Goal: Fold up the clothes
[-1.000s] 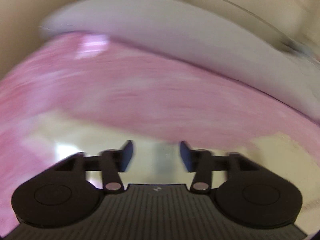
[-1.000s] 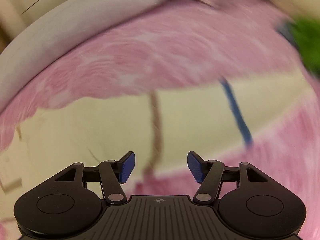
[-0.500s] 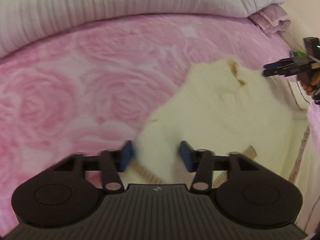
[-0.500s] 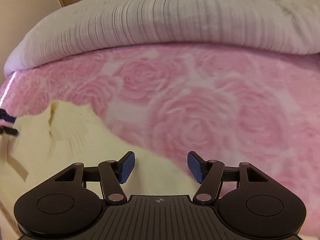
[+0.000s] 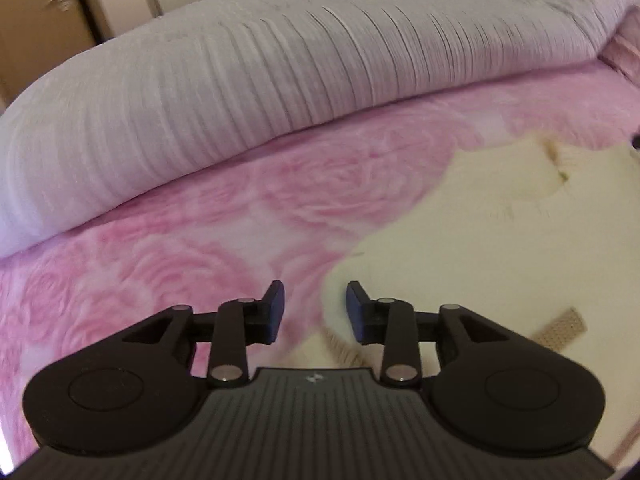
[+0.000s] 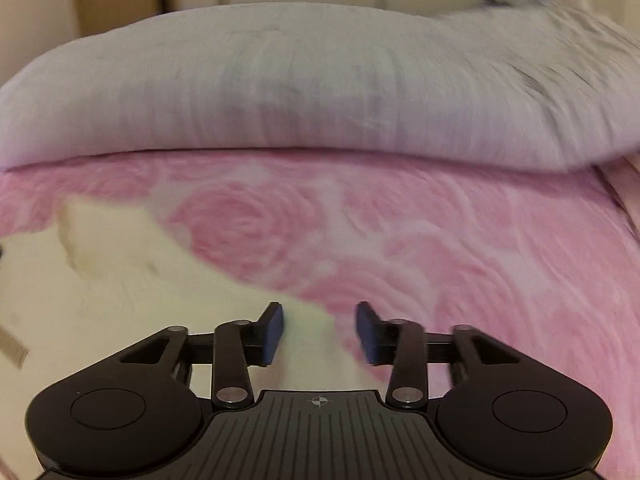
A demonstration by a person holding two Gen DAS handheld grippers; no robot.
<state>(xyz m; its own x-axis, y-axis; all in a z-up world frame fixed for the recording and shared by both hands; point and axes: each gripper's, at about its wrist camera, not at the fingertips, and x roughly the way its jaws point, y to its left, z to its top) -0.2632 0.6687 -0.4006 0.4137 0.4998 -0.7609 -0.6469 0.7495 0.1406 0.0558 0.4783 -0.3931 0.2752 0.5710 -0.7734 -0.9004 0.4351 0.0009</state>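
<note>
Looking forward from low over the pink rose bedspread [image 5: 168,264], left wrist view riding close behind the left gripper [image 5: 315,307], facing the rolled white duvet [image 5: 280,68]. Sitting equally low behind the right gripper [image 6: 320,330], aiming at the same duvet [image 6: 320,92]. Sharing the cream garment [image 5: 480,240] [image 6: 100,280], lying right in one view, left in the other.

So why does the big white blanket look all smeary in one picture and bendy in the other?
Right wrist view: motion blur smears the white blanket and cream garment, while the right hand-held gripper stays sharp. Left wrist view: clearer, blanket ridges show, but the fisheye lens curves the pink rose bedspread and darkens the corners.
</note>
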